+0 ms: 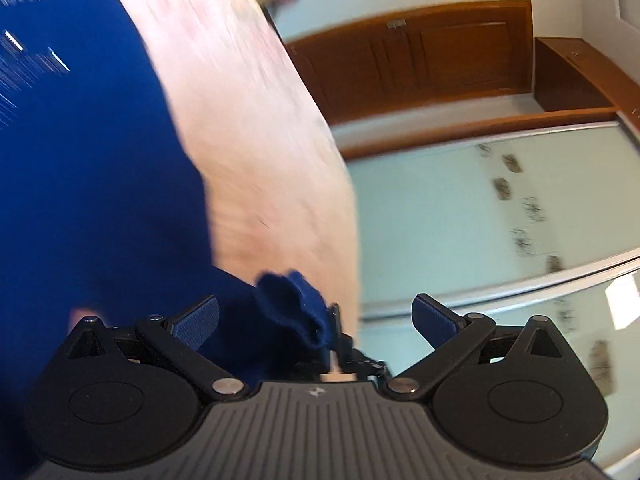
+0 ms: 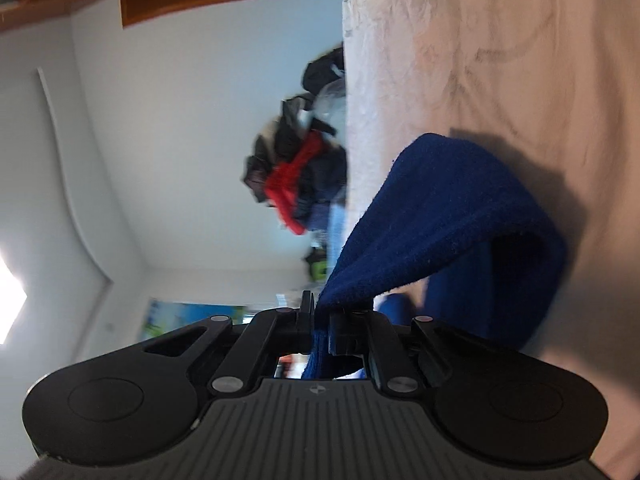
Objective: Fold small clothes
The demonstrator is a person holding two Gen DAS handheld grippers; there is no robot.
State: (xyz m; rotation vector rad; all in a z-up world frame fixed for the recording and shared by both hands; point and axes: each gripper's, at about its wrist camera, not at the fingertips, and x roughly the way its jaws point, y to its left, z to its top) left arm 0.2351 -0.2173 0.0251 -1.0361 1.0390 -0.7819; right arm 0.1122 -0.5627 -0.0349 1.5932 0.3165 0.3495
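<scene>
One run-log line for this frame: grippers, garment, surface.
left gripper: open | right gripper: shut on blue garment | surface: pale cloth | fold: not yet done

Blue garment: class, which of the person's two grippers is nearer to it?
Right. The right gripper is shut on a bunched edge of the blue garment. The left gripper is open, its fingers apart, beside the cloth without pinching it.
</scene>
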